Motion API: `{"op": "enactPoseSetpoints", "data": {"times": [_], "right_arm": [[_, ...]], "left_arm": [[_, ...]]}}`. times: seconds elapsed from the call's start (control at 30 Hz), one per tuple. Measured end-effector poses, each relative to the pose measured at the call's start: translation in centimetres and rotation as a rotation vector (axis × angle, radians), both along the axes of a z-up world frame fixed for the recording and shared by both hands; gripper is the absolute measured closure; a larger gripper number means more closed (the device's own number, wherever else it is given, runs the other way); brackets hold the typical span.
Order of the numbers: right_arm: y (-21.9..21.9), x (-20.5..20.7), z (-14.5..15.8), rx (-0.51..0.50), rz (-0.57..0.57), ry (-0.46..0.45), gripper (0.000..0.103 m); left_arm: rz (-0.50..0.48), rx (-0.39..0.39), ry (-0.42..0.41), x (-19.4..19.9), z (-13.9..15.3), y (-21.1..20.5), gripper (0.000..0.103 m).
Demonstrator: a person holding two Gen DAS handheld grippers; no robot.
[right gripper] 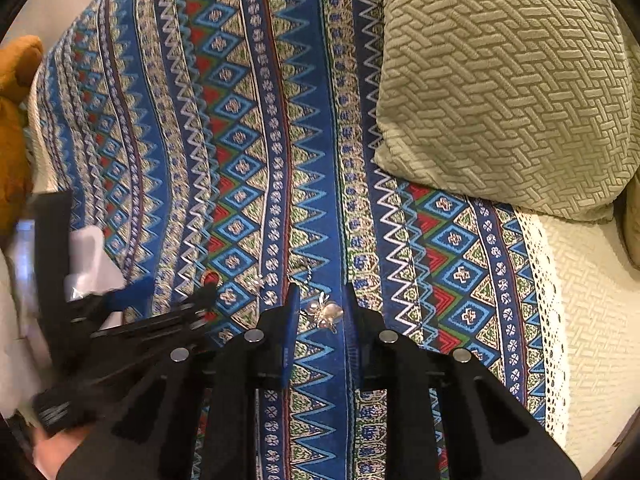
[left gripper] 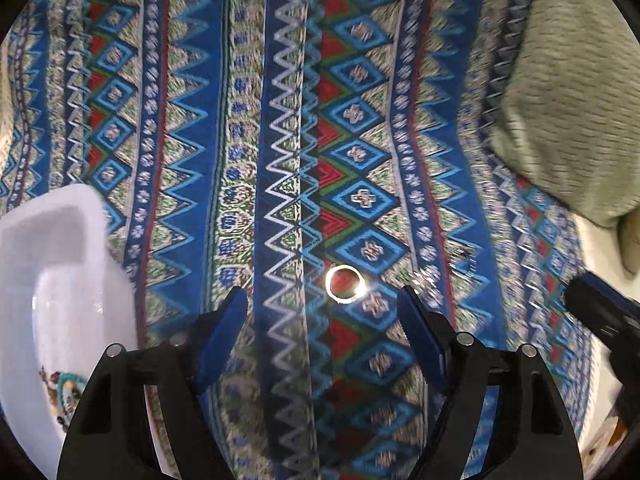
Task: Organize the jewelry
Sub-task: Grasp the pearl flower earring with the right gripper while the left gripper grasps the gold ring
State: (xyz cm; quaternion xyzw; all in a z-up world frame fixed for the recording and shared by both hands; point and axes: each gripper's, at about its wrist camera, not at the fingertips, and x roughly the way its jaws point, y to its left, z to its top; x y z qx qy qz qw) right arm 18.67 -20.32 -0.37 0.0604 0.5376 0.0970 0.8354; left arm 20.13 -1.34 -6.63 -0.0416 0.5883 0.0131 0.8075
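A: What lies close to your left claw (left gripper: 320,312)?

B: It is spread wide and grips nothing. A gold ring (left gripper: 344,283) lies on the patterned blanket (left gripper: 192,120), just ahead between its fingers. A white tray (left gripper: 52,264) with beaded jewelry inside sits at its left.

A: And your right claw (right gripper: 322,312)?

B: Its fingers are apart around a silver pendant (right gripper: 326,314), but I cannot tell if they touch it. The left claw (right gripper: 132,320) is close at its left side. Farther right, a beige pillow (right gripper: 500,80) rests on the blanket (right gripper: 256,120).
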Motion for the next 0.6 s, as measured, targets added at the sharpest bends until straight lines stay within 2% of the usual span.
{"op": "enactPoseSetpoints", "data": {"times": [0.17, 0.23, 0.27, 0.3, 0.33, 0.53, 0.6], "right_arm": [[-0.9, 0.5, -0.2, 0.032, -0.019, 0.016, 0.081], [-1.1, 0.3, -0.2, 0.032, -0.021, 0.018, 0.081], [-1.1, 0.2, -0.2, 0.032, -0.022, 0.017, 0.081], [-1.0, 0.1, -0.2, 0.031, -0.022, 0.016, 0.081], [-1.0, 0.1, -0.2, 0.03, -0.02, 0.017, 0.081], [-0.5, -0.1, -0.3, 0.02, -0.008, 0.016, 0.081], [-0.2, -0.3, 0.1, 0.025, 0.001, 0.008, 0.081]], "left_arm": [[0.013, 0.046, 0.021, 1.3, -1.8, -0.4, 0.038], [-0.01, 0.074, 0.005, 1.3, -2.0, -0.9, 0.045], [-0.019, 0.074, -0.002, 1.5, -2.0, -1.1, 0.057], [-0.025, 0.079, -0.011, 1.5, -1.9, -1.4, 0.075], [-0.029, 0.075, -0.012, 1.6, -1.9, -1.8, 0.083], [-0.056, 0.063, -0.02, 0.4, -1.4, -2.6, 0.083], [-0.074, 0.028, -0.046, -0.9, 0.3, -2.9, 0.083]]}}
